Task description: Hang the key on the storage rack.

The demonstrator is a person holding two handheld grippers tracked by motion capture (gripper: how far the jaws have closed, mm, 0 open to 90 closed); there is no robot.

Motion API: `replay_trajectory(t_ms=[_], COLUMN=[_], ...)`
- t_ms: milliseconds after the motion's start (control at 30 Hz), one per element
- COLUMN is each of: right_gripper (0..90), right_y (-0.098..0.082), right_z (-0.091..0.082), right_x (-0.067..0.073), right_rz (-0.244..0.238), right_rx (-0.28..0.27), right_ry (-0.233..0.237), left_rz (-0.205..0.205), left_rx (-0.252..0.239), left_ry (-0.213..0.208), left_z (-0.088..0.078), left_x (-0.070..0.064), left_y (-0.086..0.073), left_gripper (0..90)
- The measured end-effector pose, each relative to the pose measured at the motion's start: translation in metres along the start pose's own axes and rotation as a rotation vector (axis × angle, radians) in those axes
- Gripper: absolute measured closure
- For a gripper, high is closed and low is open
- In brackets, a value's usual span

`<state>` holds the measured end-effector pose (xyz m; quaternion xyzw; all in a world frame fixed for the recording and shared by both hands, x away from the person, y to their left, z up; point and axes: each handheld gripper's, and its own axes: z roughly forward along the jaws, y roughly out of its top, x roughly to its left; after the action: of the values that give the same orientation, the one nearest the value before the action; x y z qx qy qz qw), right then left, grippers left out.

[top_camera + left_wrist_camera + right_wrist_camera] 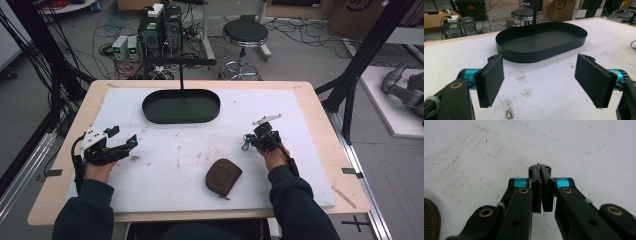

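Observation:
A brown zip pouch (223, 176) lies on the white mat near the front, a little left of my right hand; its zip edge shows at the lower left of the right gripper view (429, 220). My right gripper (249, 139) (539, 168) is shut on a small metal piece (538, 164), which pokes out past the jaw tips and looks like a ring (245, 146) from above. My left gripper (123, 136) (540, 75) stands open over the mat's left side with nothing between its pads, and it faces the black oval tray (541, 53).
The black oval tray (150, 107) sits at the back middle of the mat, with a thin black post (181, 75) rising from it. The mat (170, 155) is stained in the middle. A stool (245, 32), computers and cables stand on the floor beyond the table.

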<state>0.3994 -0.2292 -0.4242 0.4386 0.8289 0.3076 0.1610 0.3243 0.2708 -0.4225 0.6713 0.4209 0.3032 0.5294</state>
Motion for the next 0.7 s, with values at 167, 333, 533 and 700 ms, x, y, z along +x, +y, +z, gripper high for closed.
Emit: replay_trajectory(t_ms=[167, 333, 533, 700], right_gripper=[88.7, 88.8, 89.7, 89.8], right_y=[-0.002, -0.0032, -0.0005, 0.0048], right_z=[0.0027, 0.0051, 0.002, -0.0032], right_x=[-0.0013, -0.003, 0.0011, 0.0056], right_rz=[0.001, -0.001, -0.057, -0.071], right_rx=[0.017, 0.043, 0.013, -0.041], right_ry=[0.01, 0.018, 0.024, 0.057], left_rz=[-0.001, -0.001, -0.004, -0.006], left_rx=[-0.001, -0.001, -0.002, -0.002], left_ry=[0.002, 0.004, 0.006, 0.01], left_z=[-0.0006, -0.0015, -0.0017, -0.0015], left_x=[-0.0001, 0.0004, 0.0011, 0.0012], left_y=[0.0001, 0.0, -0.0003, -0.0004], left_gripper=[23.5, 23.5, 23.5, 23.5])
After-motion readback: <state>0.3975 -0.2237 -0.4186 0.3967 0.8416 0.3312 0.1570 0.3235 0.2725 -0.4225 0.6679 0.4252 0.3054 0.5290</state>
